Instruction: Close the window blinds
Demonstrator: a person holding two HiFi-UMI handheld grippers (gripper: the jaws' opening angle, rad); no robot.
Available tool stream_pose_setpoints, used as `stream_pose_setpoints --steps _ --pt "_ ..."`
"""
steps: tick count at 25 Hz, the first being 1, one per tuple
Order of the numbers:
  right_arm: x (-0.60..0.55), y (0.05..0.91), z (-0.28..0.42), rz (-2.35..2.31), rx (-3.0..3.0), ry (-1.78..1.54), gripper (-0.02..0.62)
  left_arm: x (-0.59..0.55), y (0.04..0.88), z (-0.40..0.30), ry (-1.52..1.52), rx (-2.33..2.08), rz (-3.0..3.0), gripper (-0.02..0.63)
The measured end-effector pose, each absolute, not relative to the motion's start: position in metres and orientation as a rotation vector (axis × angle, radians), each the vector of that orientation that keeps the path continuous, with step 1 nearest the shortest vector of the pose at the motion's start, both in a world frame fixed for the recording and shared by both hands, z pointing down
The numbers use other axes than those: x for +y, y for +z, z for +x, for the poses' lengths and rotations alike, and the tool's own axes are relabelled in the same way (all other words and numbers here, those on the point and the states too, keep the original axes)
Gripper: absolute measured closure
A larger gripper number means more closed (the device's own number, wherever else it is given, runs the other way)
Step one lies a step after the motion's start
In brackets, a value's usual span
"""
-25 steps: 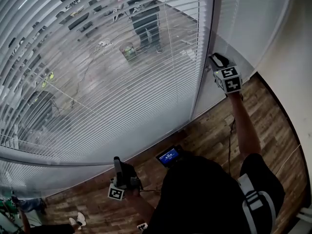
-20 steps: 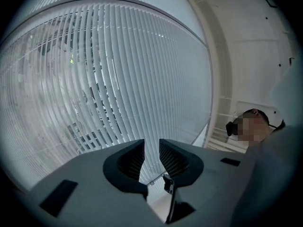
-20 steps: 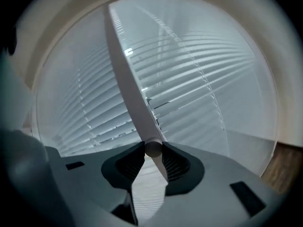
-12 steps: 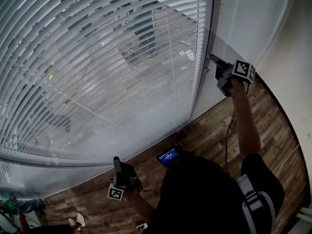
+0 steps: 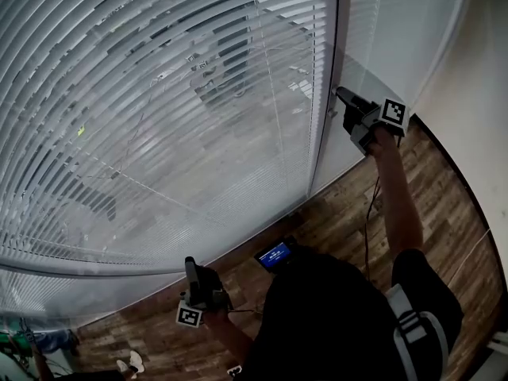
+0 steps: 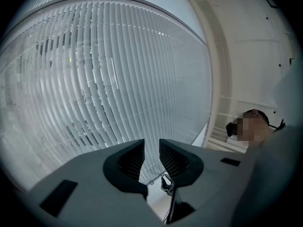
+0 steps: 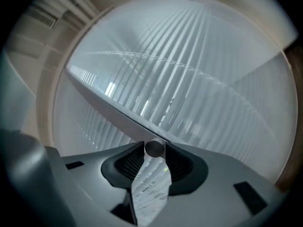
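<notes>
Two grippers: the right gripper (image 5: 343,96), jaws opening, pinches one tilt wand (image 7: 154,148) (its round end touching both tips) between two window blinds (image 5: 159,117); the left gripper (image 6: 151,150) hangs low, jaws narrowly apart, empty.

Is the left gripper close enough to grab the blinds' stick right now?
Probably not. The left gripper hangs low by the floor, well apart from the stick up beside the window frame.

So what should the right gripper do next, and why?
Probably close back on the wand and twist it: the jaws of the right gripper are opening with the wand end between their tips, and the slats show dark gaps at the left, so they don't look fully shut.
</notes>
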State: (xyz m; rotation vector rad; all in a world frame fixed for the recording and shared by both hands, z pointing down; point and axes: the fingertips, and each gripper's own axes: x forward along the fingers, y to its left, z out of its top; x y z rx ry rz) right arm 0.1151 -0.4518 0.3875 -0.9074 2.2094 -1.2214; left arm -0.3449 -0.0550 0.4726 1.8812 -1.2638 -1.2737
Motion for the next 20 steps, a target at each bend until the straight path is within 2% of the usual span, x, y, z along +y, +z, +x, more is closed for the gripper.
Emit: stream_pose_setpoints --steps 3,6,10,16,20 --pt "-0.443 0.381 0.115 -1.197 2.478 -0.852 0.457 -0.053 0.472 -0.346 -1.272 -1.267 1.882 0.499" --pt "-0.438 0.382 0.11 -1.555 2.758 -0.322 0.454 -0.051 0.477 -0.348 -1.27 -1.277 1.877 0.499" --pt "-0.439 0.379 0.103 -1.886 2.896 0.243 0.455 -0.053 0.476 -0.347 -1.269 -1.278 1.883 0.499" --pt "-0.44 0.387 0.096 -2.003 2.945 0.395 0.457 -0.049 0.48 -0.349 -1.278 -1.281 1.878 0.499" --pt "-0.442 0.386 0.1 -1.95 2.938 0.219 0.466 -0.048 0.479 -0.35 -1.281 -1.286 1.868 0.499"
